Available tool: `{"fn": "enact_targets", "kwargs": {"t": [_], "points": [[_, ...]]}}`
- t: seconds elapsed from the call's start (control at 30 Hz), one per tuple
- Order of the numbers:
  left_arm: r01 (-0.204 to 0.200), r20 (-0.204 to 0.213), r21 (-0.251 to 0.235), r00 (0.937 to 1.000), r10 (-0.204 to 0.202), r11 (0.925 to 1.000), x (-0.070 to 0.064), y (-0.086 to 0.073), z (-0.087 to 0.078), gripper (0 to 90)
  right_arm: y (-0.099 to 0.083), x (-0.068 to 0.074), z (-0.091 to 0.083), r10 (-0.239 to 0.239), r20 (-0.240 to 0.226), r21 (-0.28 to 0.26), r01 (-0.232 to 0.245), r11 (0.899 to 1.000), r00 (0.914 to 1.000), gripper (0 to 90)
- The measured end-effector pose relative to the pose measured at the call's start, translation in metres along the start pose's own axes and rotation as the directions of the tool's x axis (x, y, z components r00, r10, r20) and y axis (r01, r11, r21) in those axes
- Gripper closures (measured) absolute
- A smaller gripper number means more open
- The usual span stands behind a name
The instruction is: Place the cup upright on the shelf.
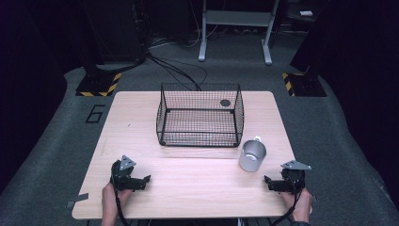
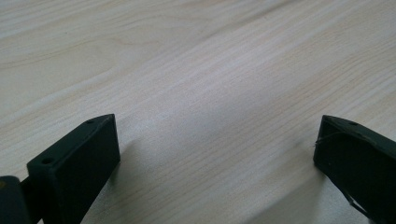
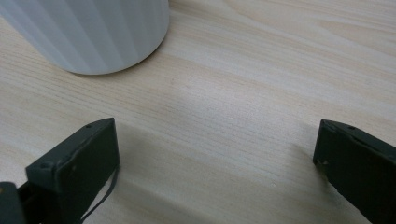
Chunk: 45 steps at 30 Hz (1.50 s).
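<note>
- Since your right gripper (image 1: 274,184) rests with jaws wide and empty, the cup (image 1: 252,156) stands upright just ahead, to its left.
- Your left gripper (image 1: 139,182), equally wide, sits well apart from it.

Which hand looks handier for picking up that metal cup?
Right, probably. The right tongs rest open beside the cup, which stands upright just ahead of them; the left tongs sit across the table.

I work in a lab: black curtains (image 1: 28,70), hazard-striped yellow-and-black stand bases (image 1: 99,84), loose black floor cables (image 1: 181,70), grey carpet (image 1: 42,155).
</note>
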<state>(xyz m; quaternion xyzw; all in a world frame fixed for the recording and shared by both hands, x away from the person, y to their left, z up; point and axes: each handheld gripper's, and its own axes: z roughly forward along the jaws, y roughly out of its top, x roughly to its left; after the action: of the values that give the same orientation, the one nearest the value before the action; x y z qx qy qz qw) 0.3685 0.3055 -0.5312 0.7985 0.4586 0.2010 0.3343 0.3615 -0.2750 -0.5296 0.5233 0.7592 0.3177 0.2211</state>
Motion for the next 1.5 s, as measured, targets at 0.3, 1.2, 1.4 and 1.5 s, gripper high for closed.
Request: {"fn": "enact_targets", "kwargs": {"t": [0.3,1.2,1.4,1.5], "points": [[-0.017,0.005,0.015,0.9998,0.017,0.9997,0.001,0.0,-0.001,0.5,0.002,0.0,-0.004,0.007,-0.037,-0.019,-0.007,1.0,0.9993,0.0],[-0.016,0.004,0.015,0.9999,0.016,0.9998,0.001,0.0,-0.001,0.5,0.059,0.023,-0.042,-0.107,-0.157,-0.186,0.078,0.98,0.9818,0.0],[-0.017,0.006,0.015,0.9998,0.017,0.9998,0.001,0.0,-0.001,0.5,0.07,0.027,-0.041,-0.141,-0.169,-0.202,0.105,0.974,0.9755,0.0],[-0.017,0.006,0.015,0.9998,0.017,0.9998,0.001,0.0,-0.001,0.5,0.076,0.029,-0.038,-0.147,-0.174,-0.197,0.112,0.974,0.9737,0.0]]}}
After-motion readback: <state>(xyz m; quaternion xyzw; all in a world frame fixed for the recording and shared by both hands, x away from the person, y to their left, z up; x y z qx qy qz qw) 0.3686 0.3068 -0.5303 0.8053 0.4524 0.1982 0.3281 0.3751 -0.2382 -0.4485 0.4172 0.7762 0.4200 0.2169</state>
